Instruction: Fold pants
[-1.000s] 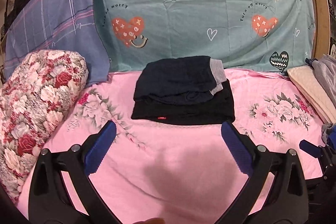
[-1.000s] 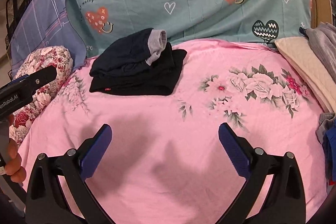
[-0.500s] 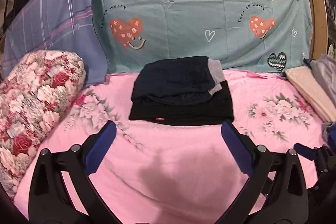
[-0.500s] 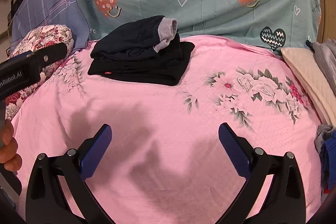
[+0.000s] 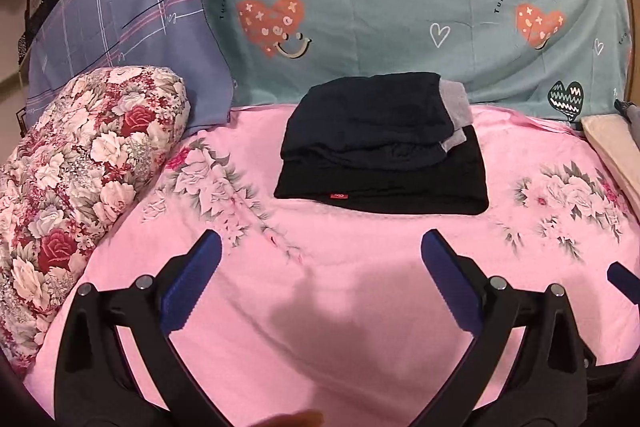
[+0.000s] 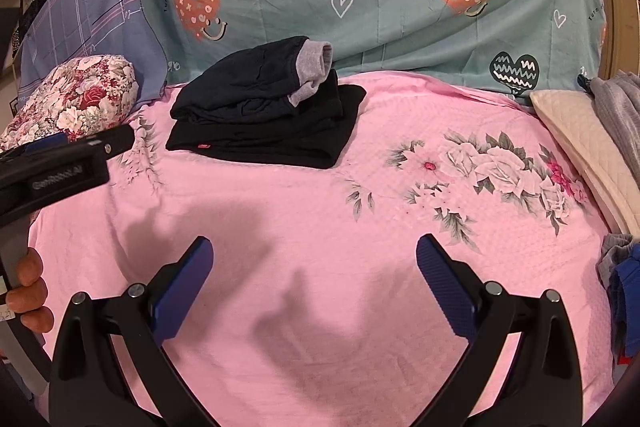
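Observation:
Two folded dark garments lie stacked on the pink floral bed sheet [image 5: 360,267]. The upper one is navy pants with a grey waistband [image 5: 372,119], also in the right wrist view [image 6: 256,87]. It rests on folded black pants with a small red tag [image 5: 400,187], also in the right wrist view [image 6: 280,143]. My left gripper [image 5: 320,251] is open and empty, well short of the stack. My right gripper [image 6: 314,255] is open and empty over bare sheet, to the right of the stack. The left gripper's body [image 6: 52,171] shows at the right wrist view's left edge.
A floral bolster [image 5: 72,179] lies at the left. A teal heart-print cover [image 5: 400,7] and a purple plaid pillow [image 5: 120,27] stand behind the stack. A cream quilted cloth [image 6: 580,147], grey clothes [image 6: 616,107] and a blue garment [image 6: 624,291] lie at the right edge.
Both grippers stay open and empty. The views have shifted slightly; the stack now sits a little lower in the right wrist view than half a second ago.

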`<state>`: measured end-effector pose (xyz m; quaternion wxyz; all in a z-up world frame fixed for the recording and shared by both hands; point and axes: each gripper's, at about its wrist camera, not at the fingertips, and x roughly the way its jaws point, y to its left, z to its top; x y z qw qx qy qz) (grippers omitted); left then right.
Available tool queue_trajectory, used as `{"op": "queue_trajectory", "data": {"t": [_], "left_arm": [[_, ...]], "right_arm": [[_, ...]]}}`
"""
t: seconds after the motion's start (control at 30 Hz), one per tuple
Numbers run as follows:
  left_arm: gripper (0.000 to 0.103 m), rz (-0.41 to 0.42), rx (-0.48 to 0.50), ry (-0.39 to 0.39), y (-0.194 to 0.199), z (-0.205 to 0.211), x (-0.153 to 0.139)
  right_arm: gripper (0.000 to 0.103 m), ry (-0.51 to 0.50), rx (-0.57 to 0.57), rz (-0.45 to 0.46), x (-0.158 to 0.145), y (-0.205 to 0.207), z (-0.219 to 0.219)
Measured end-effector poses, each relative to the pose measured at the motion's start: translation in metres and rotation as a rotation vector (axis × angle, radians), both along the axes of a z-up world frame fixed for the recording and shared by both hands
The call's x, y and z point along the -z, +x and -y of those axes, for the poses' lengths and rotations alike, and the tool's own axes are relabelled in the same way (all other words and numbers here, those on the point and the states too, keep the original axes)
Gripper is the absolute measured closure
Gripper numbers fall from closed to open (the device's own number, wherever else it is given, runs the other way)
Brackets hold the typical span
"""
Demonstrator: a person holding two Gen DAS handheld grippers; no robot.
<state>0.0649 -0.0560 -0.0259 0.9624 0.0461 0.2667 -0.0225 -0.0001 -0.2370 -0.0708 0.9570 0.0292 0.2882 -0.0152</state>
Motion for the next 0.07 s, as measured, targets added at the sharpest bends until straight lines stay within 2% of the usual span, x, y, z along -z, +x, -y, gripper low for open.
{"op": "queue_trajectory", "data": {"t": [0.07], "left_arm": [[0.002,-0.011,-0.006,-0.012,0.0017,-0.0026,0.0015]], "right_arm": [[0.001,-0.016,0.016,0.015,-0.0018,-0.0022,0.0]]}}
